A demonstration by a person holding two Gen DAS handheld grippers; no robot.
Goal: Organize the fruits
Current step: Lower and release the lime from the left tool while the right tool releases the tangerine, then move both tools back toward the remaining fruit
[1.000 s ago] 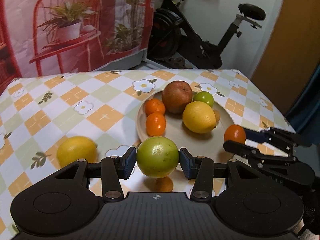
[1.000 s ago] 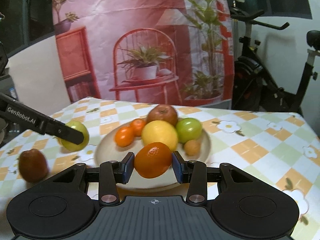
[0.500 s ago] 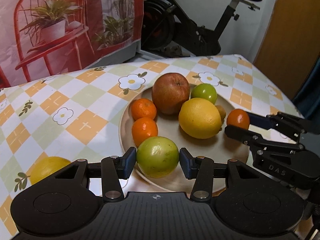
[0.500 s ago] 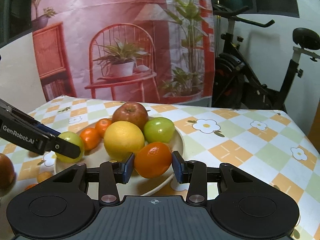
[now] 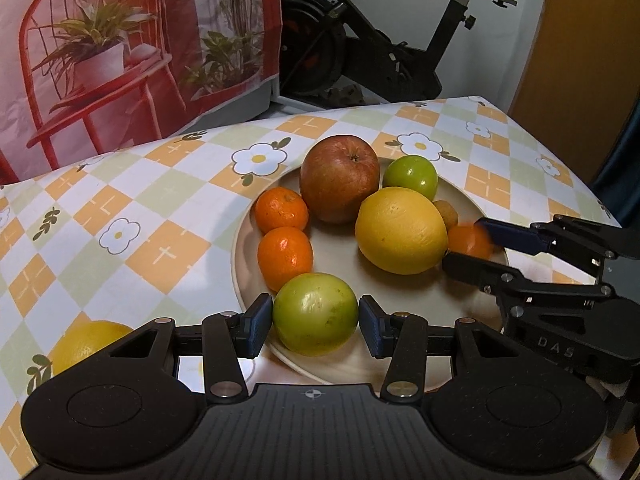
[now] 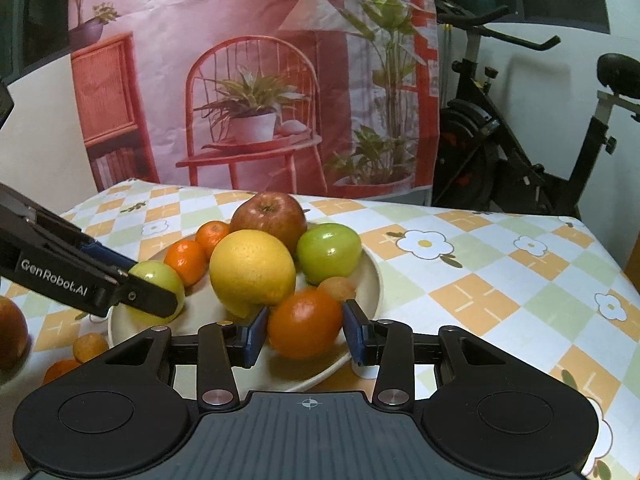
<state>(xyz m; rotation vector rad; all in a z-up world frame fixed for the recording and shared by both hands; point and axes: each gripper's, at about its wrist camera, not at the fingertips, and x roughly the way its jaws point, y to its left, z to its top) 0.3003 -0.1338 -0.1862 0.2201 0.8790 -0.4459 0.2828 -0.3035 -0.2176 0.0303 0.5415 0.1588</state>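
A beige plate on the checked tablecloth carries a red apple, a big lemon, a small green fruit, two mandarins and a small brown fruit. My left gripper is shut on a green apple over the plate's near rim. At the plate's other side my right gripper is shut on an orange.
A second lemon lies on the cloth left of the plate. In the right wrist view a red apple, a small brown fruit and an orange fruit sit off the plate at the left. An exercise bike stands behind the table.
Both grippers have moved in over the plate and slightly down, each still clamped on its fruit. The plate's fruits look nearer in both views.
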